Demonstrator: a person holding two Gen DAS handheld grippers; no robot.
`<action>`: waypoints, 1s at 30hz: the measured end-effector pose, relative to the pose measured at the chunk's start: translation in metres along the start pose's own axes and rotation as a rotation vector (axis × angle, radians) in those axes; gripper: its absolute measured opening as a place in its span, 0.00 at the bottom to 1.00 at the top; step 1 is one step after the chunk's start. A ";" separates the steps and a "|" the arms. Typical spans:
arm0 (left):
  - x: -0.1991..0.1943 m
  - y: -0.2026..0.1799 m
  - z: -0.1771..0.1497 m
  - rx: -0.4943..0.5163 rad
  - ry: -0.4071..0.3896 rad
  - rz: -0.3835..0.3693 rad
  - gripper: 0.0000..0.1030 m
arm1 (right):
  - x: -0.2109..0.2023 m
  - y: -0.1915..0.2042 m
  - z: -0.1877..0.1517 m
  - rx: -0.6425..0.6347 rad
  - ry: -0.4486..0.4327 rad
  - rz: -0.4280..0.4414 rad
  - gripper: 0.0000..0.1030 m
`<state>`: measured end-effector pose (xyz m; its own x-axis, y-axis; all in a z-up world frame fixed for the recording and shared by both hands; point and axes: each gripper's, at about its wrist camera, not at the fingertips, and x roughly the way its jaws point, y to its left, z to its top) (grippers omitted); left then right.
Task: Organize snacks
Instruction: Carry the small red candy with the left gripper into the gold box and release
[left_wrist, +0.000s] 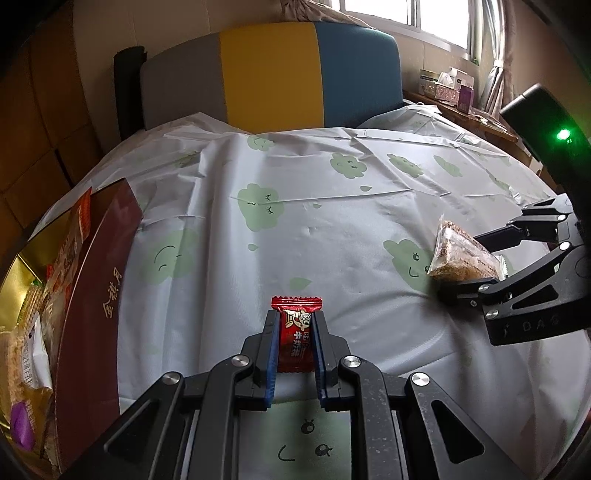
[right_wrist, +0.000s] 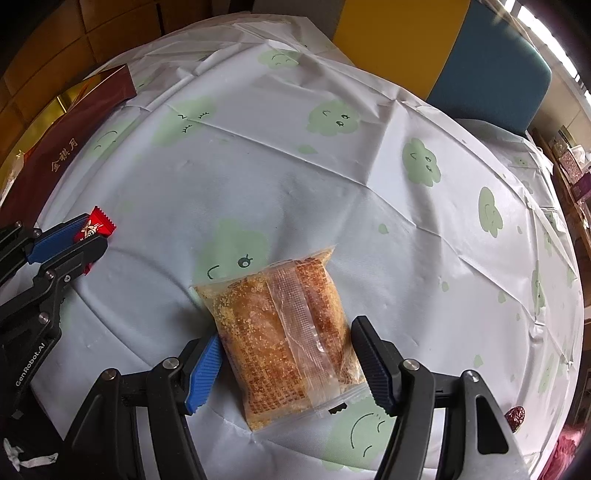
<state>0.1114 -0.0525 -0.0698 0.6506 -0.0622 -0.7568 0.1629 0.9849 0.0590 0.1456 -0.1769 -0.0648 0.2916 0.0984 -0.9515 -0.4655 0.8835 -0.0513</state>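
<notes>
A red wrapped candy (left_wrist: 296, 303) stands upright between the blue pads of my left gripper (left_wrist: 294, 320), which is shut on it just above the tablecloth. In the right wrist view the same candy (right_wrist: 104, 222) sticks out of the left gripper (right_wrist: 89, 240) at the left edge. A clear packet of brown crumbly cake (right_wrist: 280, 332) lies flat on the cloth. My right gripper (right_wrist: 286, 328) straddles it, open, with a pad close beside each long edge. From the left wrist camera the packet (left_wrist: 454, 251) shows at the right, between the right gripper's (left_wrist: 461, 264) black fingers.
A long maroon gift box (left_wrist: 92, 295) with gold lining holds several snacks at the table's left edge (right_wrist: 66, 140). The white tablecloth (left_wrist: 332, 206) has green cloud prints. A grey, yellow and blue chair back (left_wrist: 273, 74) stands behind. A small red fruit (right_wrist: 515, 415) lies at front right.
</notes>
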 end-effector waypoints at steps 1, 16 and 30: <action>0.000 0.000 0.001 -0.004 0.002 -0.001 0.16 | 0.000 0.000 0.000 -0.001 -0.001 -0.001 0.67; -0.050 0.007 0.011 -0.012 -0.091 -0.028 0.15 | 0.002 0.004 -0.003 -0.013 -0.011 -0.006 0.67; -0.112 0.141 0.006 -0.322 -0.131 0.036 0.16 | -0.001 0.008 -0.009 -0.019 -0.029 -0.025 0.66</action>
<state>0.0656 0.0920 0.0268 0.7445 -0.0258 -0.6671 -0.0911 0.9860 -0.1398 0.1340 -0.1735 -0.0667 0.3268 0.0901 -0.9408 -0.4739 0.8769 -0.0806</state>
